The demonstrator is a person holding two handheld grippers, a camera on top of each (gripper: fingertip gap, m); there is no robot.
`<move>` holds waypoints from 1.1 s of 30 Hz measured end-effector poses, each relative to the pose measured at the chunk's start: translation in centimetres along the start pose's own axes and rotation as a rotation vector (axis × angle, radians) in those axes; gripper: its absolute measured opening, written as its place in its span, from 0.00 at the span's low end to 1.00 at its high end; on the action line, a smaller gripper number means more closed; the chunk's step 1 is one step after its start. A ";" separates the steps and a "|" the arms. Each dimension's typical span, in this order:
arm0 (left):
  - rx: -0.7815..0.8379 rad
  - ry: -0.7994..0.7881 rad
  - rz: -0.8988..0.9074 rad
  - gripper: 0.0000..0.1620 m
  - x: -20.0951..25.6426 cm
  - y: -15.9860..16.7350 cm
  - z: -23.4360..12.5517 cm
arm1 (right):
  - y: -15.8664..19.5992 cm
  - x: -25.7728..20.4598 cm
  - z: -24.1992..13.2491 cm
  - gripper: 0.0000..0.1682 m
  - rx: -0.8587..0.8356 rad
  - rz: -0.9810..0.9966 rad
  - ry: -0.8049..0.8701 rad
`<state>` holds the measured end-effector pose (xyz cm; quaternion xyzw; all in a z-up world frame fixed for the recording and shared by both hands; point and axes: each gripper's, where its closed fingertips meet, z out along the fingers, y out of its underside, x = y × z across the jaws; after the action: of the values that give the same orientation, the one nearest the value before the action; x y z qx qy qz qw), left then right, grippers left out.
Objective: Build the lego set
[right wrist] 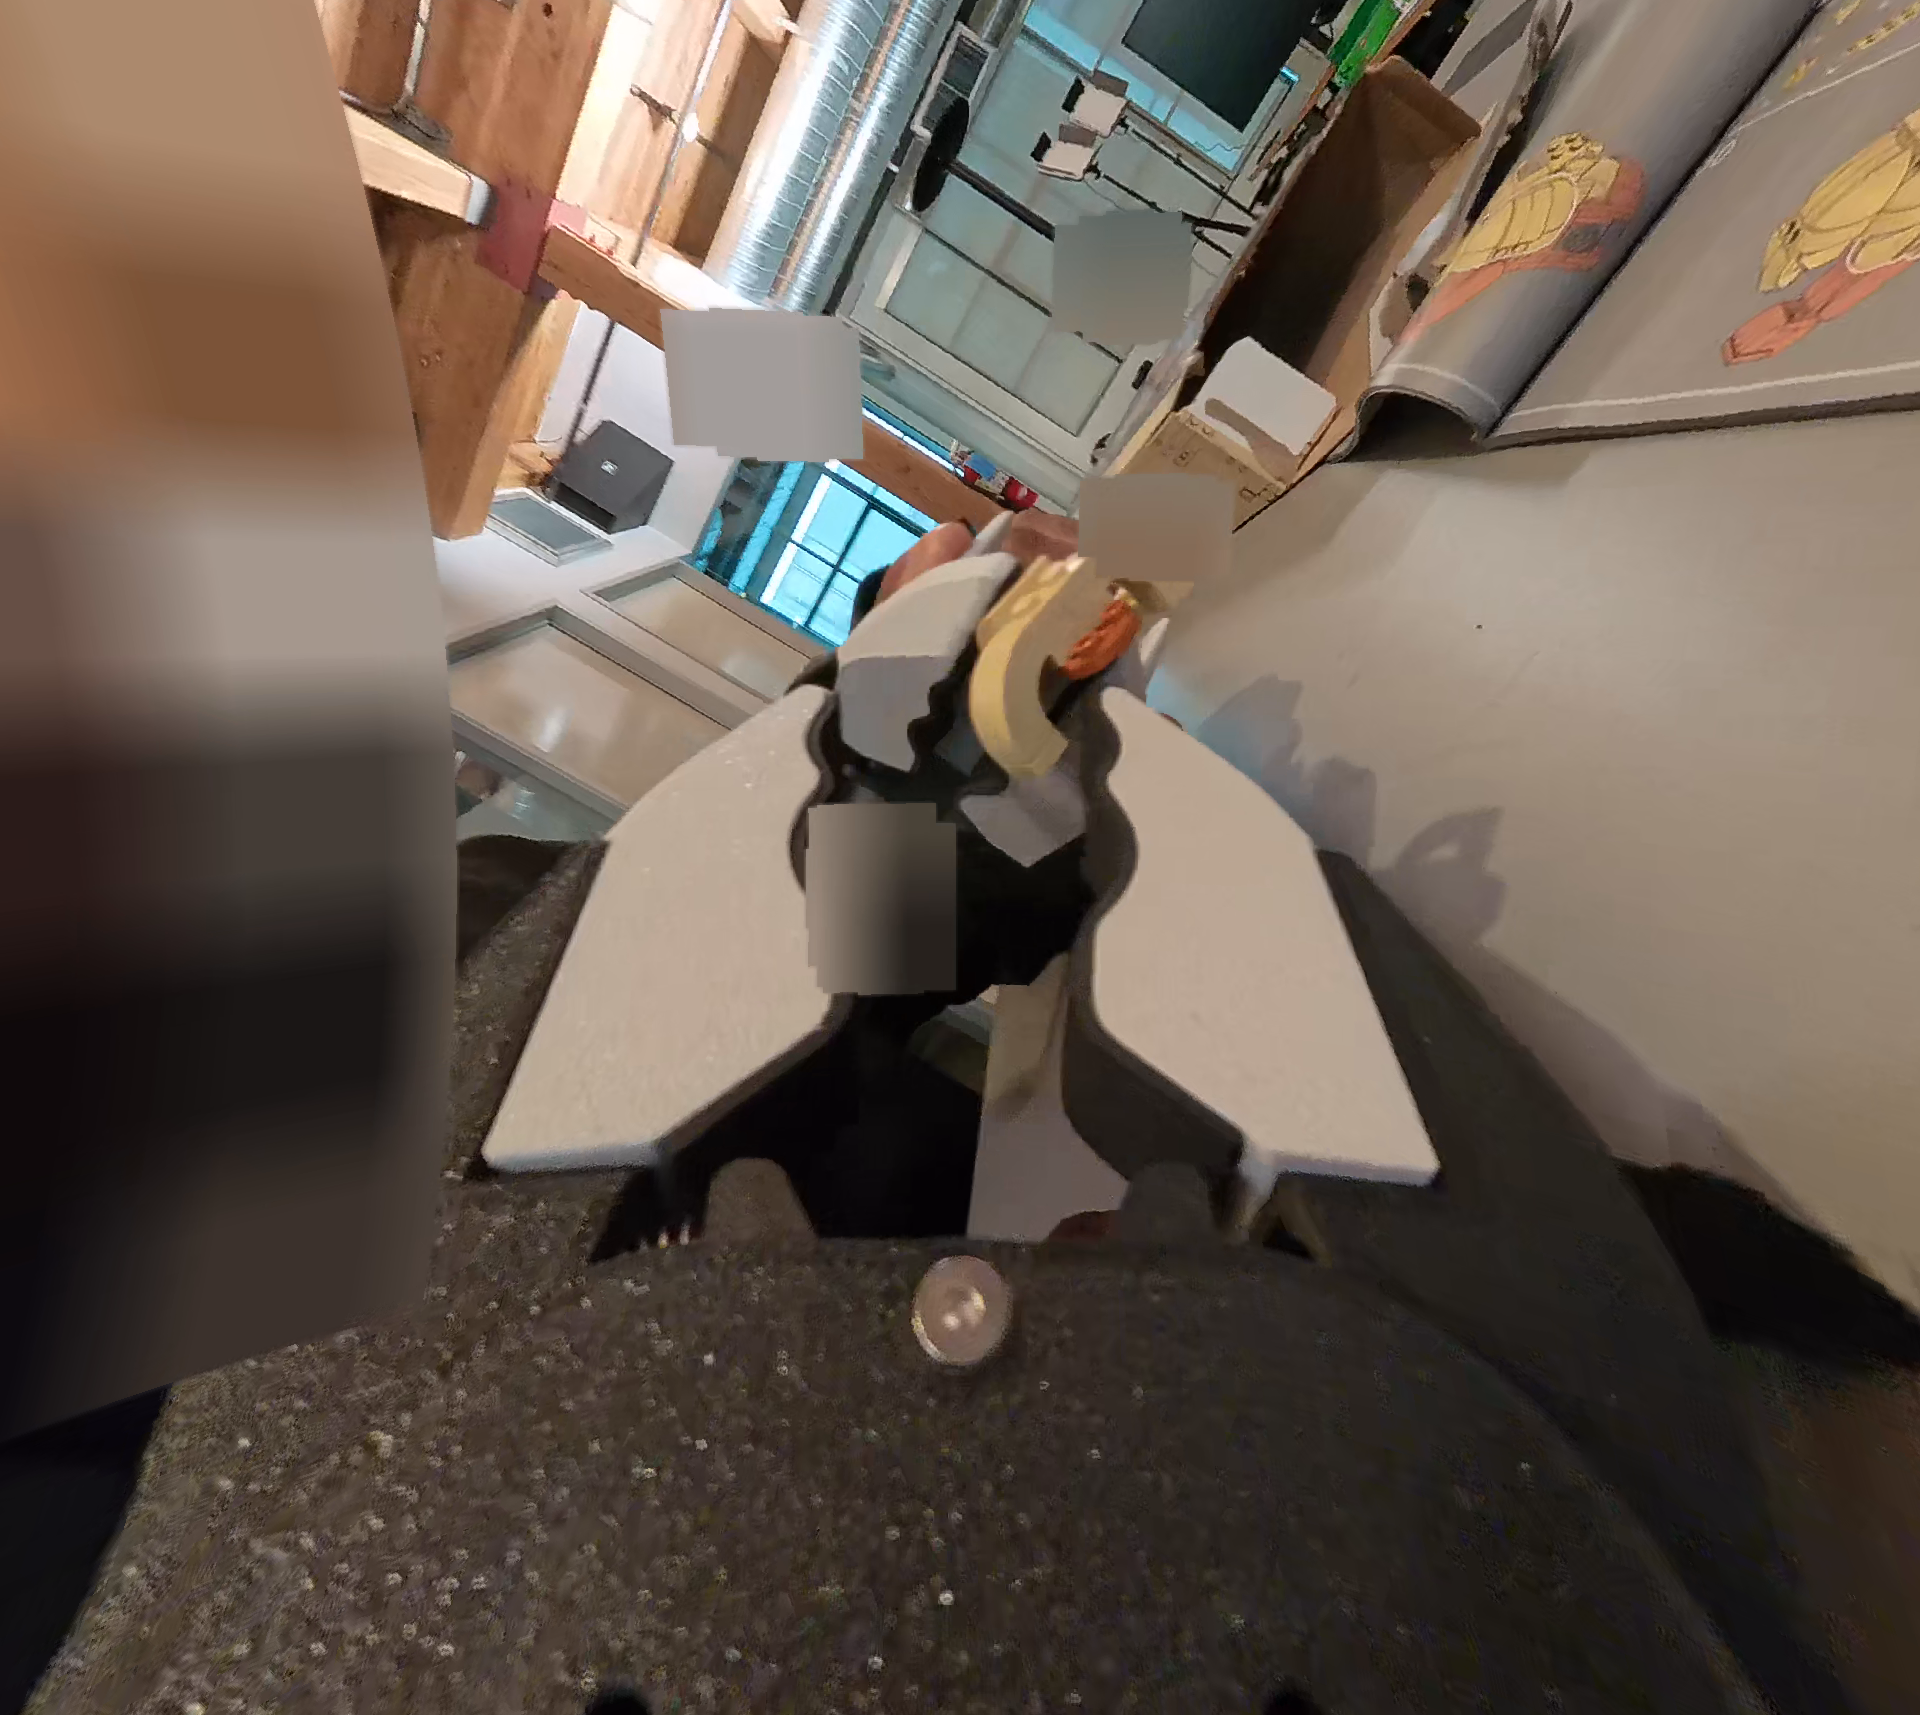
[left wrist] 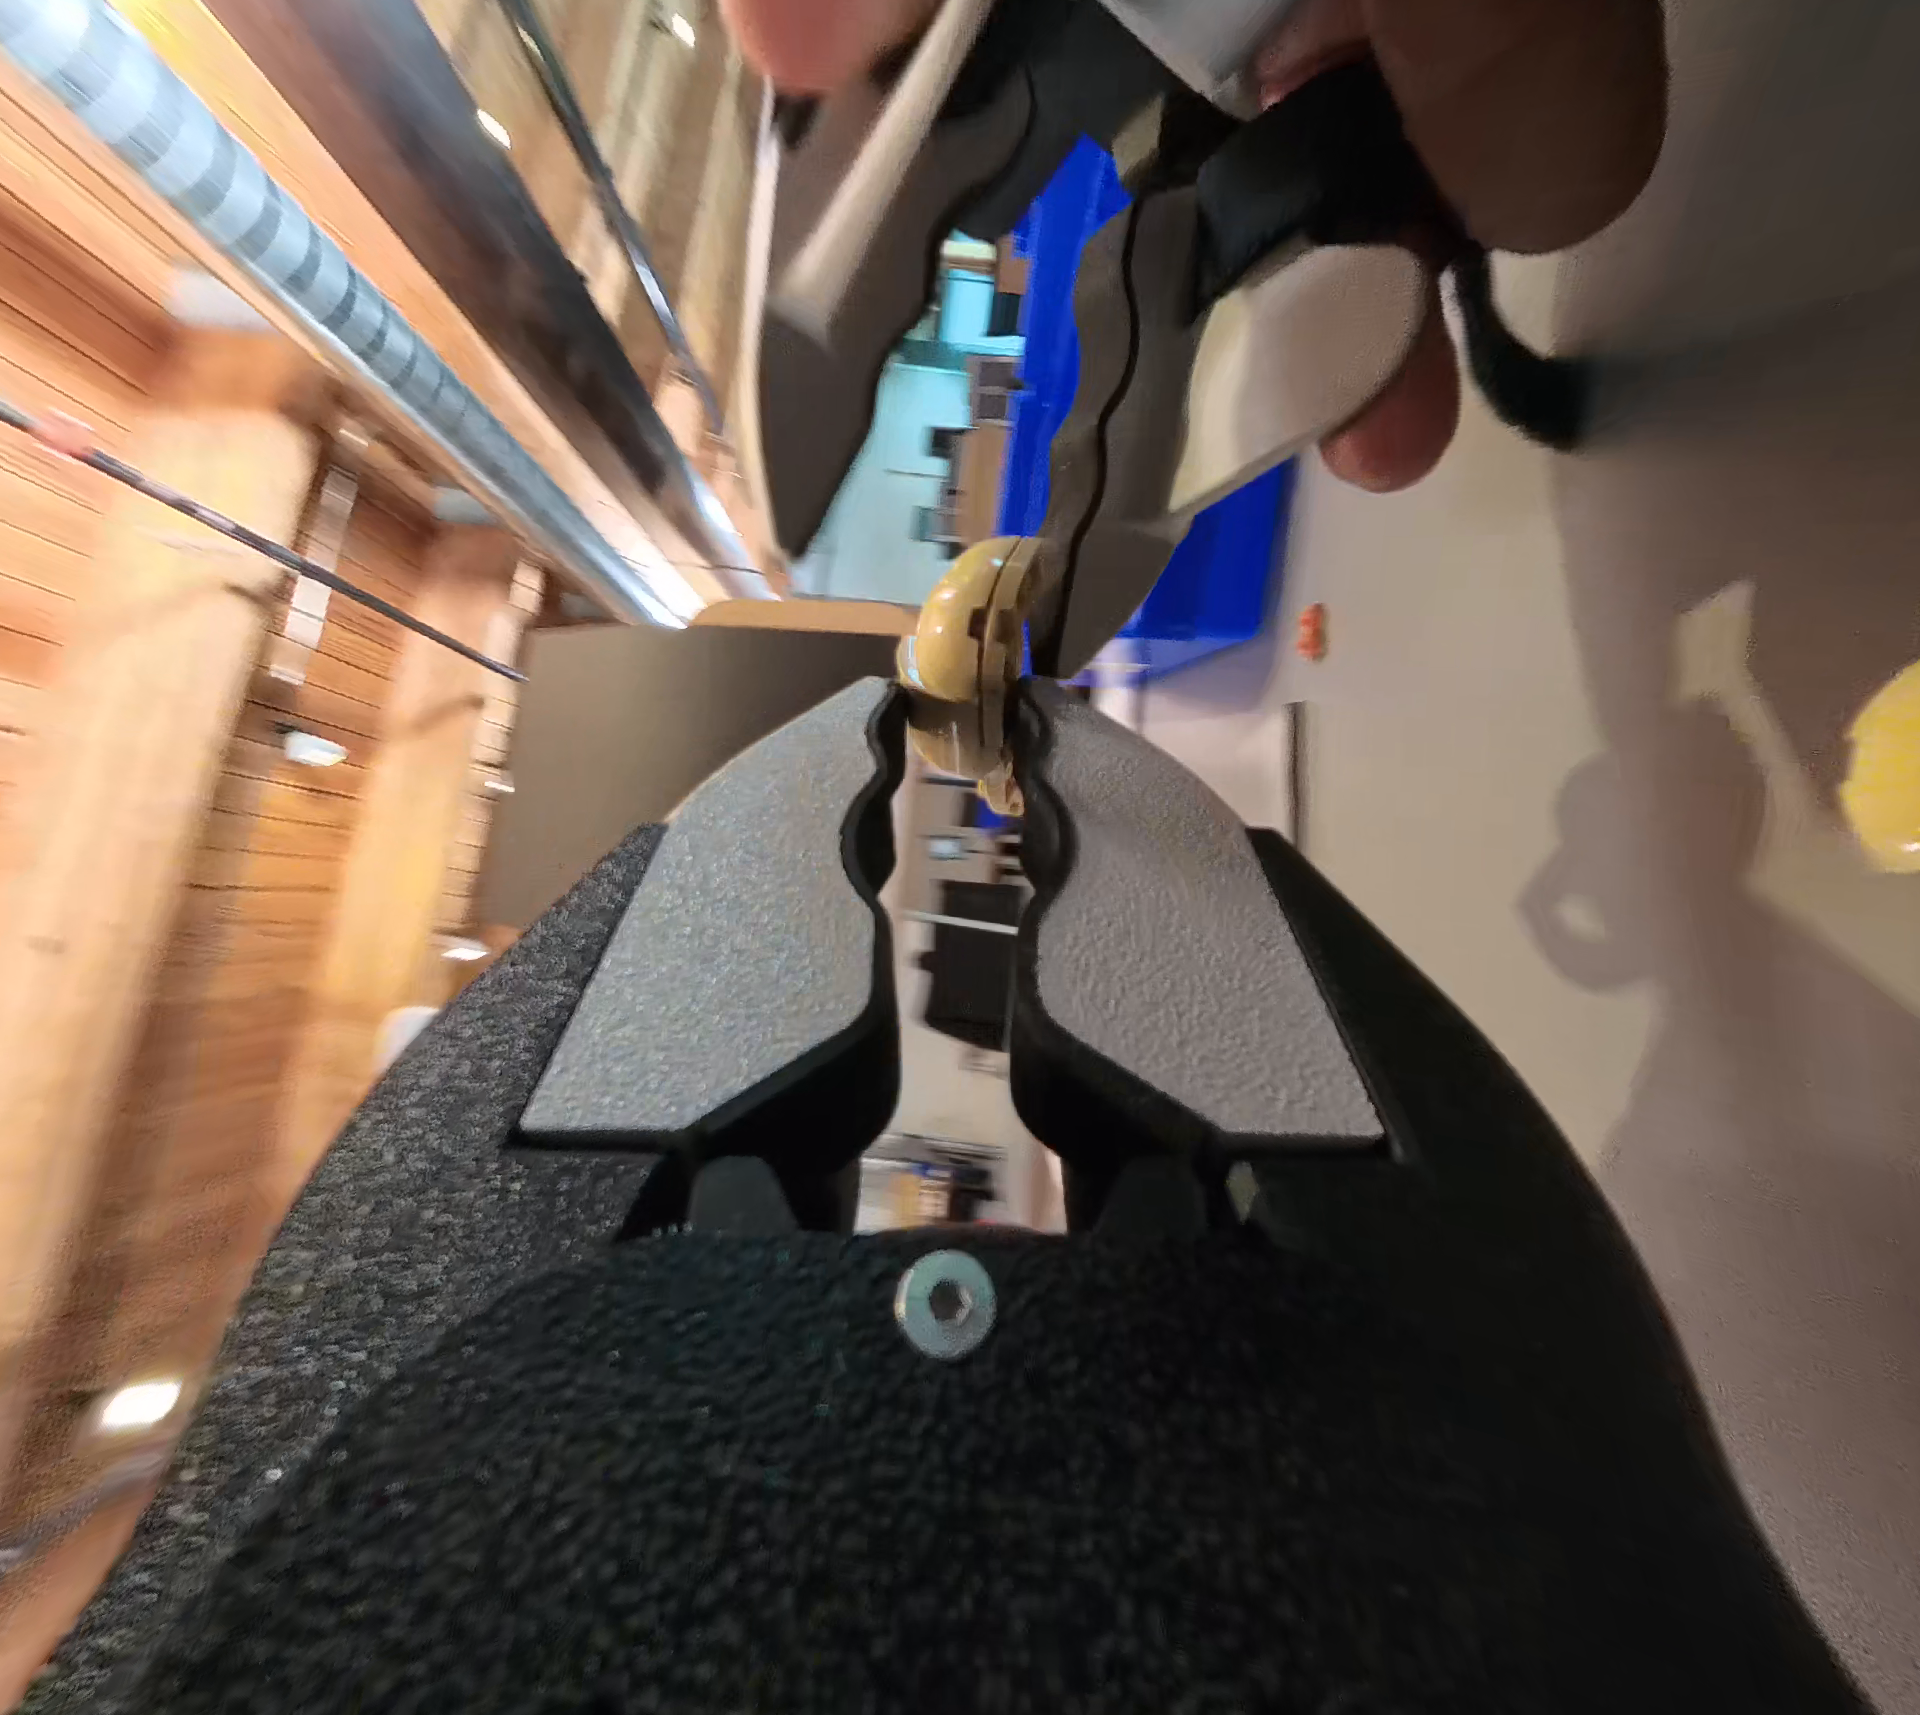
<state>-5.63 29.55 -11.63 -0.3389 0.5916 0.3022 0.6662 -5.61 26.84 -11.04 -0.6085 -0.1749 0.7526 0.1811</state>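
In the left wrist view, my left gripper (left wrist: 961,704) is shut on a small tan curved lego assembly (left wrist: 961,626) and holds it in the air. My right gripper (left wrist: 925,585) comes in from above, held by a hand (left wrist: 1507,55). Its jaws are apart and one finger tip touches the tan piece. In the right wrist view, my right gripper (right wrist: 966,730) is open around the left gripper's fingers (right wrist: 904,647). These hold the tan piece (right wrist: 1013,689), which has an orange part (right wrist: 1101,637) on it.
Both views are tilted sideways. An open instruction booklet (right wrist: 1662,211) lies on the grey table (right wrist: 1558,730), with a cardboard box (right wrist: 1351,211) and a small white box (right wrist: 1268,398) beyond. A blue bin (left wrist: 1216,564) and a yellow piece (left wrist: 1886,772) show on the table.
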 end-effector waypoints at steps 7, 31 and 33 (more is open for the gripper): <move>-0.041 0.182 -0.308 0.12 1.6 1.8 0.5 | -0.9 1.4 -1.4 0.28 -0.049 -0.287 0.171; 0.004 0.588 -0.736 0.12 4.8 -0.3 -0.5 | 1.0 3.1 -1.0 0.12 -0.293 -1.283 0.512; -0.006 0.595 -0.722 0.12 5.0 -0.3 -0.5 | 1.0 3.3 -1.0 0.10 -0.302 -1.293 0.526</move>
<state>-5.09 28.98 -16.56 -0.5970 0.6002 -0.0575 0.5293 -5.33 27.64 -14.55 -0.5626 -0.5537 0.2903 0.5410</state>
